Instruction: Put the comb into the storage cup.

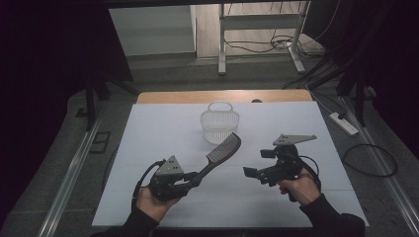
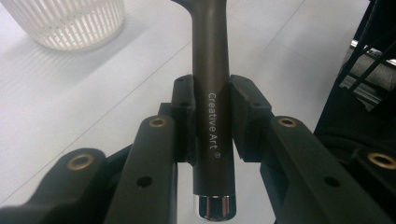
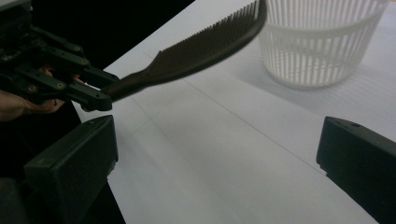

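Over white table (image 1: 163, 148), left gripper (image 1: 193, 180) grips comb (image 1: 223, 149).

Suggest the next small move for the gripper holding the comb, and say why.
Probably carry the comb forward over the white basket. The left gripper is shut on its handle, its teeth end already points at the basket, and the right gripper is open.

Black sleeves (image 1: 331, 217); black grippers (image 1: 174, 183) with brass-ringed screws (image 2: 158, 122), grey three-cornered top plates (image 1: 293, 138) and looping black cables (image 1: 141, 180).
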{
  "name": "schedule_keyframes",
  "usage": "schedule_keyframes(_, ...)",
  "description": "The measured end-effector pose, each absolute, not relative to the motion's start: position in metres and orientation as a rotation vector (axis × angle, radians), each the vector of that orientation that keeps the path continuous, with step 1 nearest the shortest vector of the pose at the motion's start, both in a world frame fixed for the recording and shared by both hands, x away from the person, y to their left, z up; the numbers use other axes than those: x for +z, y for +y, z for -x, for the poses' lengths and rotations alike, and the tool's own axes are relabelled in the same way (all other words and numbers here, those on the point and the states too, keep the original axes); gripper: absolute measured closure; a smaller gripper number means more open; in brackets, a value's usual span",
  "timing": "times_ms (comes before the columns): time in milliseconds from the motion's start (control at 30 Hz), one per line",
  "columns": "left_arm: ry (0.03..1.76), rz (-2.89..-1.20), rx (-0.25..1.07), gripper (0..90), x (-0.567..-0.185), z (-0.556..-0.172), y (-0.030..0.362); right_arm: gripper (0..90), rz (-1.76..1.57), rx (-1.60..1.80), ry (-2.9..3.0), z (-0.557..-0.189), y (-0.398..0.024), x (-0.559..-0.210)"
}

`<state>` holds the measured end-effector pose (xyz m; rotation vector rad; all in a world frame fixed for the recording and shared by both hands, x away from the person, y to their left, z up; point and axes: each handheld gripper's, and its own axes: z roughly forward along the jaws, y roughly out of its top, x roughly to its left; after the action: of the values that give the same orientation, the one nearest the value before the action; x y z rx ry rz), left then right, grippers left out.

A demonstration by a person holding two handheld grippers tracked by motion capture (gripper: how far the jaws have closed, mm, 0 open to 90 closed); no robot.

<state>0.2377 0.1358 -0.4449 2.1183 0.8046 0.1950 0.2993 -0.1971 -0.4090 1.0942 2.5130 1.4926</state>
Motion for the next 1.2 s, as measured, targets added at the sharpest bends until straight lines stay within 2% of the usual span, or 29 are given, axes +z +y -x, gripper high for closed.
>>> schedule_keyframes(433, 0.782, -2.103, 0.204, 72.6, -0.447, -0.241, 0.130, 0.0, -1.152, 1.516, 2.588, -0.316, -0.173, -0.411)
schedule_keyframes(1200, 0.755, -2.088, 0.231, 72.6, -0.445, -0.241, 0.126, 0.0, -1.327, 1.568, 2.640, -0.346, -0.155, -0.415)
